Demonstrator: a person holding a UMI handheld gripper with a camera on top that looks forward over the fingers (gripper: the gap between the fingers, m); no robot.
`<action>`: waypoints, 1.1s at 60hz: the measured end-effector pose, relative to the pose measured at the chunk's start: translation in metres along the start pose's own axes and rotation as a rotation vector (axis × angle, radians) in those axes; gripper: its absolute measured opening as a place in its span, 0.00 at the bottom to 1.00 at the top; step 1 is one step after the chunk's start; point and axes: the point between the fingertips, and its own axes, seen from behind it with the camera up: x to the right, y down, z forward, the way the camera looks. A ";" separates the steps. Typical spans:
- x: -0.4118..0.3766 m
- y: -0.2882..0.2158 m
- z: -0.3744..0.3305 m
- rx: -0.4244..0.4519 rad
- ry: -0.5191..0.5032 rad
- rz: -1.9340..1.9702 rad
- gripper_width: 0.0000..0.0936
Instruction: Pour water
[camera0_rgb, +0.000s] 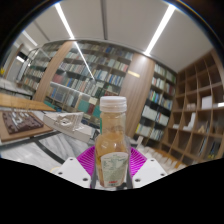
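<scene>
Our gripper (112, 165) is holding a bottle (112, 140), with the two fingers drawn in narrow around its lower body. We see a magenta pad (88, 160) pressed against one side of the bottle and its twin against the other, and no gap shows at either side. The bottle stands upright between the fingers, rising straight ahead of us. It is clear plastic with a white screw cap (113, 102) still on, an amber tint in its upper part, and a pale label (112, 163) wrapped round the lower part. Whether its base rests on anything we cannot tell, since the fingers and the housing hide it.

Just beyond the bottle, to one side, we make out a light-coloured angular object (68, 122) lying on a wooden table (20, 104), and next to that a dark framed tray (20, 124) or board; what exactly either one is we cannot say.

Farther out we find ourselves in a library-like room. Tall bookshelves (85, 75) packed with books run across the far wall behind the bottle, broken by a plain wooden panel (138, 85). On the other side stands a wooden unit of open cubbyholes (196, 110), some holding books. Overhead, long ceiling light strips (70, 28) run away from us.
</scene>
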 end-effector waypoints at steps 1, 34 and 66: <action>0.000 0.009 0.000 -0.021 -0.012 0.047 0.44; -0.006 0.194 0.016 -0.256 -0.013 0.350 0.54; 0.021 0.128 -0.185 -0.396 0.056 0.345 0.92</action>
